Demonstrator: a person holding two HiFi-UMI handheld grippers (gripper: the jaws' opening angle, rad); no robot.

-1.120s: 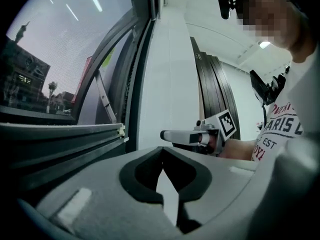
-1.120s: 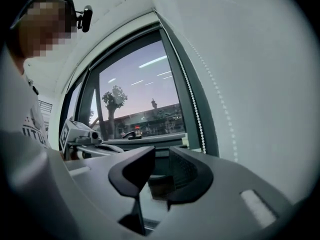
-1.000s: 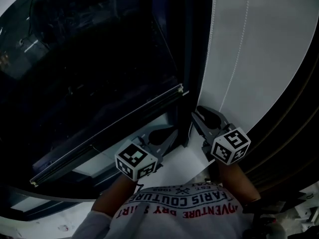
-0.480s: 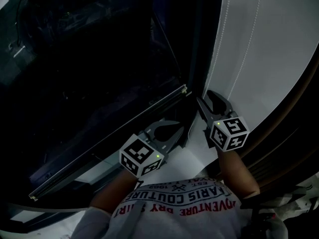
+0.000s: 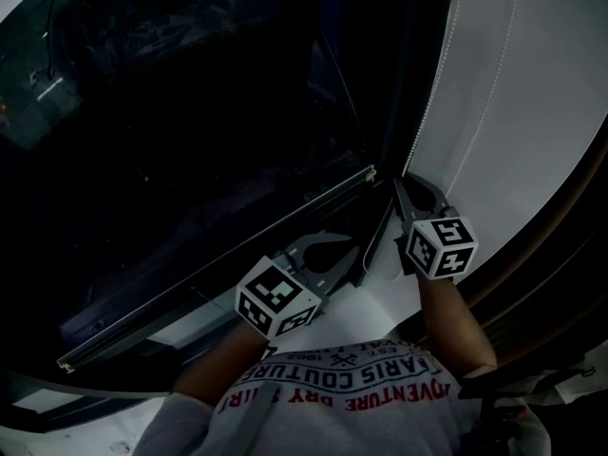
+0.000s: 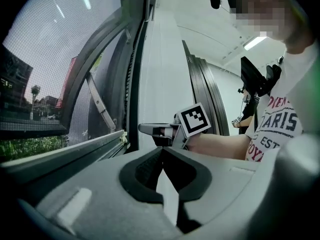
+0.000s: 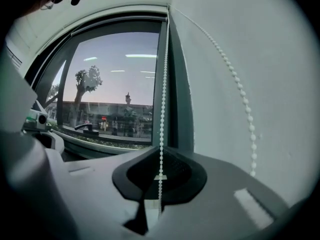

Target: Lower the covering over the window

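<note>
A white bead chain (image 7: 162, 109) hangs beside the dark window frame (image 5: 408, 84); its second strand (image 7: 235, 84) lies against the white wall. My right gripper (image 7: 159, 149) is closing its jaws, with the near strand running between them and the pads pinching it. In the head view the right gripper (image 5: 400, 184) points up at the chain (image 5: 463, 8) by the frame's foot. My left gripper (image 5: 350, 248) hangs lower left, shut with nothing in it (image 6: 162, 149). The window glass (image 5: 190, 112) is dark.
A long pale rail (image 5: 218, 264) runs slantwise along the window's lower edge. The white wall (image 5: 532, 112) fills the right side. The person's printed shirt (image 5: 342, 388) is at the bottom. Dark curved tracks (image 5: 560, 255) lie at the far right.
The right gripper rose toward the foot of the frame, and its jaws, wide apart before, have come together on the chain. The left gripper stayed shut and barely moved.
</note>
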